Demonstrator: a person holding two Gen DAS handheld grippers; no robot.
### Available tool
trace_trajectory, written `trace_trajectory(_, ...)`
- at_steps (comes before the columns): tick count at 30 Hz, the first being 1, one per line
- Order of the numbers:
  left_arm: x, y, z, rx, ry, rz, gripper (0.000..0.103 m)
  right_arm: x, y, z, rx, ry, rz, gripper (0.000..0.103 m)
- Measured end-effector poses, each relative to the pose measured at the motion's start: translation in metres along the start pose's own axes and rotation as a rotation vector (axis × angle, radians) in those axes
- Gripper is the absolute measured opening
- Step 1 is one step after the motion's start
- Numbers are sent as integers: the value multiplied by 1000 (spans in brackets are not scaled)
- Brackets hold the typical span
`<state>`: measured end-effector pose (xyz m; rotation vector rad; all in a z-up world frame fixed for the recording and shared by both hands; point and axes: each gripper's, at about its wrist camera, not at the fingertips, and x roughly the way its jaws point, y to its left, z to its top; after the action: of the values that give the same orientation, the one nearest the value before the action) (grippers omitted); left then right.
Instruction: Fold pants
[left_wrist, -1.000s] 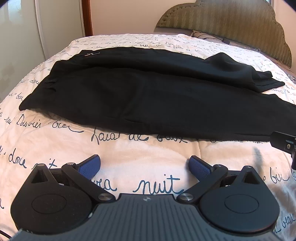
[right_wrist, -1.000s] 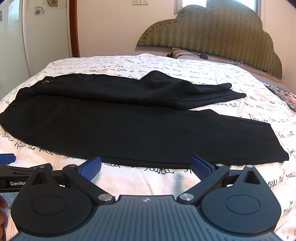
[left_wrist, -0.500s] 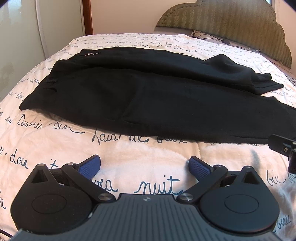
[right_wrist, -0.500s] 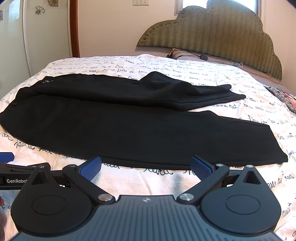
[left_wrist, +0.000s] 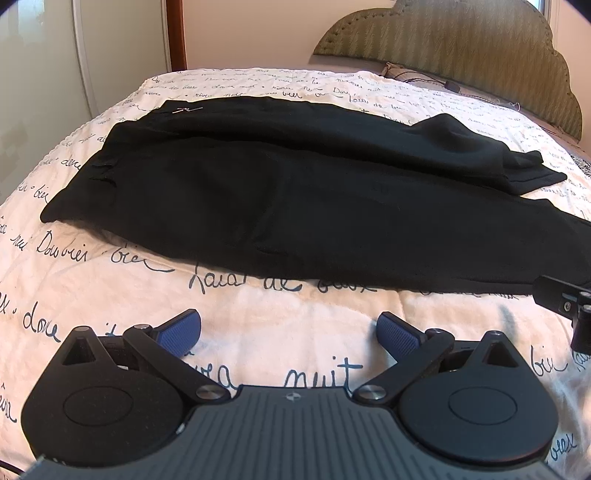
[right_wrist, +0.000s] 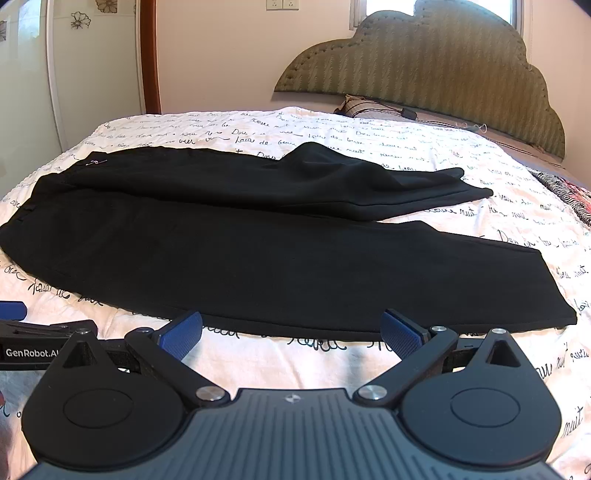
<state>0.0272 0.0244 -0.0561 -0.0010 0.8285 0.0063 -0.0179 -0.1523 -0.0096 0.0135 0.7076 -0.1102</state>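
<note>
Both claws are held wide apart and empty above the near edge of the bed (right_wrist: 424, 147): the left claw (left_wrist: 289, 328), the right claw (right_wrist: 291, 328). The black pants (right_wrist: 258, 251) are spread across the bed's middle, waistband toward its left edge, the far leg partly doubled over. Their right hem is cut off in the left view. Little has shifted since earlier.

Script-printed bedspread (right_wrist: 406, 144), scalloped olive headboard (right_wrist: 424, 62)
</note>
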Motion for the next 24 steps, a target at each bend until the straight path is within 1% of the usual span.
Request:
trace_trajectory(8,2,9,5,-15,-1,3,102,5,3,3,-11,7,0,103)
trace_trajectory(11,-1,14,17,2,-13,-28,101,5,4,6,-30,-1,9,103)
trace_trajectory(13,-6,24,35,21,-56,-37,102,5,3,15,-53,-17,38,103)
trace_trajectory(15,-8,42,63,21,-111,-43,102,4,-1,29,-72,-45,90,103)
trace_trajectory(17,-6,64,93,1,-151,-74,103,4,-6,49,-89,-89,142,103)
trace_trajectory(19,3,92,127,-21,-201,-125,103,7,-10,69,-99,-121,190,103)
trace_trajectory(20,10,106,144,-34,-224,-130,103,10,-12,80,-102,-129,226,103)
trace_trajectory(22,33,133,175,-77,-221,-144,102,20,-17,101,-95,-141,307,103)
trace_trajectory(24,66,164,206,-153,-184,-198,102,32,-20,121,-82,-144,352,103)
